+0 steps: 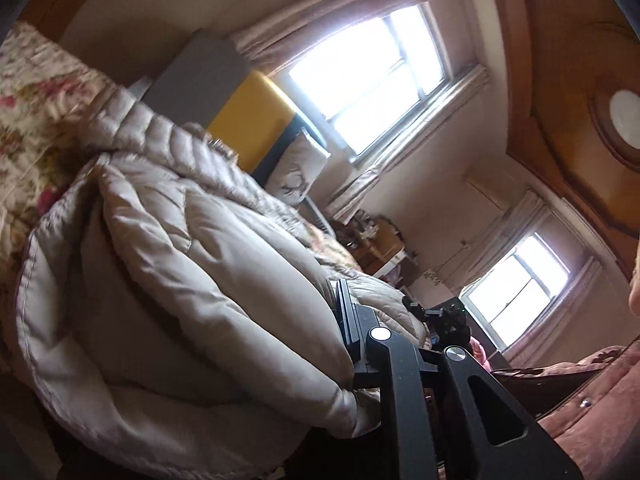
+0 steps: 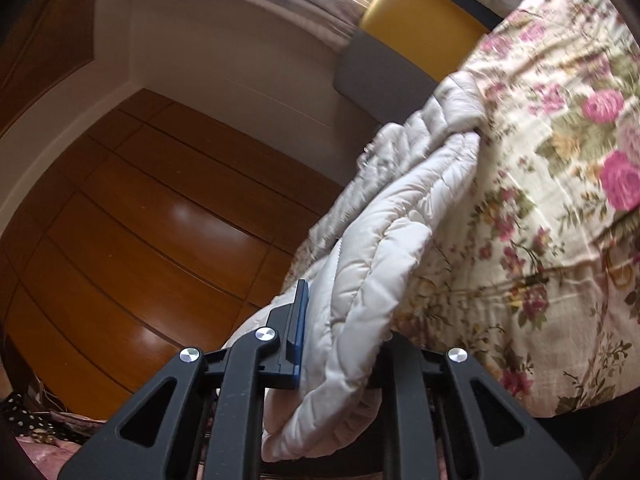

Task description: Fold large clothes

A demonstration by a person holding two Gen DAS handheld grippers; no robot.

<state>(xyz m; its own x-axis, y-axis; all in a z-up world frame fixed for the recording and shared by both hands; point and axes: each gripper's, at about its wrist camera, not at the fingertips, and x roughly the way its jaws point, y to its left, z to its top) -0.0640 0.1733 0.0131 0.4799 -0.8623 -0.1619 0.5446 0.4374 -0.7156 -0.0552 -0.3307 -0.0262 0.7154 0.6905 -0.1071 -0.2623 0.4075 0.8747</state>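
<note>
- Black linkage arms of the right claw [image 2: 340, 344] fill the foreground; its jaws are pinched narrow on a thick fold of the coat [image 2: 384, 240], with one blue pad [image 2: 299, 336] pressed against the padding's left side.
- Left claw [image 1: 352, 328] is likewise clamped on the coat [image 1: 180, 240]: puffy fabric bulges out to its left and hides the far finger.
- Beyond both claws the coat stretches away, its far part resting on the floral bed cover [image 2: 560, 200], which lies to the right of the right claw.
- Further off, past the coat, stands a yellow and grey headboard [image 1: 256, 120], with a cushion [image 1: 298, 176] beside it and bright windows [image 1: 368, 76] behind.
- Step in hand, as I judge it: both near corners or the hem are gripped and raised off the bed, ready for a fold.
- Next move likely calls for carrying both claws forward together, level with each other, so the held edge lands on the far part without twisting.
- Risk: slippery, thick padding may slide from the pinch if one side leads.
</note>
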